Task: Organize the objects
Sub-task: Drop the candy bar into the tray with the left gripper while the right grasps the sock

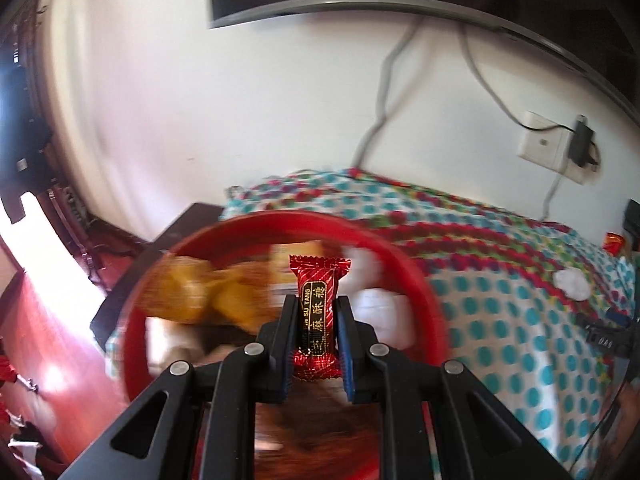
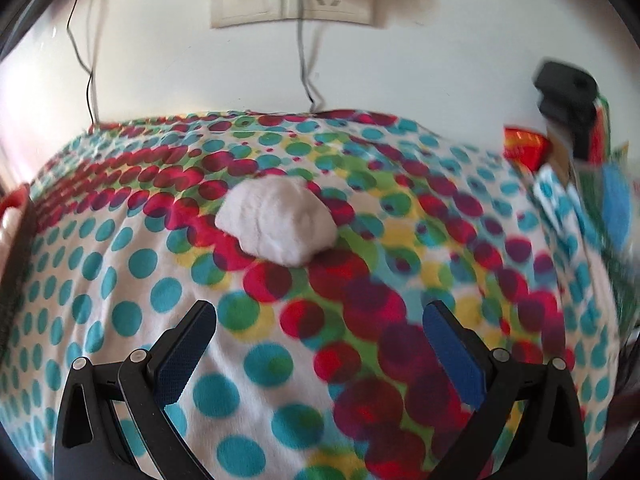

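Note:
My left gripper [image 1: 316,306] is shut on a red wrapped candy [image 1: 318,294] with gold lettering, held upright above a red round tray [image 1: 408,264]. The tray carries blurred yellow-wrapped and white sweets [image 1: 208,292]. In the right wrist view my right gripper [image 2: 320,312] stands open with nothing between its fingers. It hovers over the dotted cloth, a short way in front of a crumpled white tissue ball [image 2: 278,222]. The same tissue ball [image 1: 572,282] shows at the right of the left wrist view.
A polka-dot cloth [image 2: 120,280] covers the table against a white wall with sockets [image 2: 296,0] and hanging cables. Red packets [image 2: 524,148] and a stack of coloured items [image 2: 592,184] lie at the far right. A dark cabinet [image 1: 160,252] and red floor are left of the table.

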`<move>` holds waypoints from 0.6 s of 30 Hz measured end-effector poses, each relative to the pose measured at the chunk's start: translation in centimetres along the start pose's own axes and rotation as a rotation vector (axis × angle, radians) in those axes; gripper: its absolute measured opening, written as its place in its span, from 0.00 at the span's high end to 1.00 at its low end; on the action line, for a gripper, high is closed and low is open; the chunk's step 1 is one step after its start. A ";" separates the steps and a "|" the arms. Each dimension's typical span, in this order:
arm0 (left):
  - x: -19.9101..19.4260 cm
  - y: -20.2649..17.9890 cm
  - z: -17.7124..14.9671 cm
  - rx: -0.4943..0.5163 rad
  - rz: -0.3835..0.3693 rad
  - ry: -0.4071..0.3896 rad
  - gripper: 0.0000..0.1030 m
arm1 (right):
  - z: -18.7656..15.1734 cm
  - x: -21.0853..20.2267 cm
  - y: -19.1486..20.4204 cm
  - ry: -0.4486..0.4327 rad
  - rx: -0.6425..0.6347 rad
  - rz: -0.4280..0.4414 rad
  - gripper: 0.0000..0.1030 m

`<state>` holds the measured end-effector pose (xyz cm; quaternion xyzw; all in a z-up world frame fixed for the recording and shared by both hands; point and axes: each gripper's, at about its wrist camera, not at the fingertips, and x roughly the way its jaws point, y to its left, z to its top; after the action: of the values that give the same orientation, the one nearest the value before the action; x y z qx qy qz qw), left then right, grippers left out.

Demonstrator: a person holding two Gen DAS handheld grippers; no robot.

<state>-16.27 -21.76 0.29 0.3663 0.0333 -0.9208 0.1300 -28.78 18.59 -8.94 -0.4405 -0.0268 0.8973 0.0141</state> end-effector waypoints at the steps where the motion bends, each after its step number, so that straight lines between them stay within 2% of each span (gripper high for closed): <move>1: -0.1 0.9 -0.1 -0.003 0.012 -0.002 0.83 | 0.4 0.3 0.3 0.002 -0.015 -0.009 0.00; 7: -0.5 6.0 -0.9 -0.005 0.086 0.011 0.82 | 1.8 1.1 1.6 -0.028 -0.053 -0.001 0.00; 11: -0.4 8.1 -1.2 -0.021 0.098 0.018 0.82 | 2.5 2.0 2.0 -0.015 -0.060 -0.001 0.00; 14: 0.0 9.0 -1.2 -0.014 0.120 0.029 0.82 | 2.9 2.2 2.0 -0.029 -0.045 0.044 0.00; 16: 0.3 9.2 -1.1 -0.014 0.120 0.031 0.82 | 3.2 2.4 1.9 -0.030 -0.031 0.076 0.02; 18: 0.8 9.2 -0.7 -0.013 0.119 0.040 0.82 | 3.5 2.7 1.8 -0.031 -0.014 0.100 0.10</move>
<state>-13.90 -30.66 -0.47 0.3852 0.0202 -0.9035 0.1865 -33.17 16.81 -9.01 -0.4274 -0.0112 0.9033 -0.0343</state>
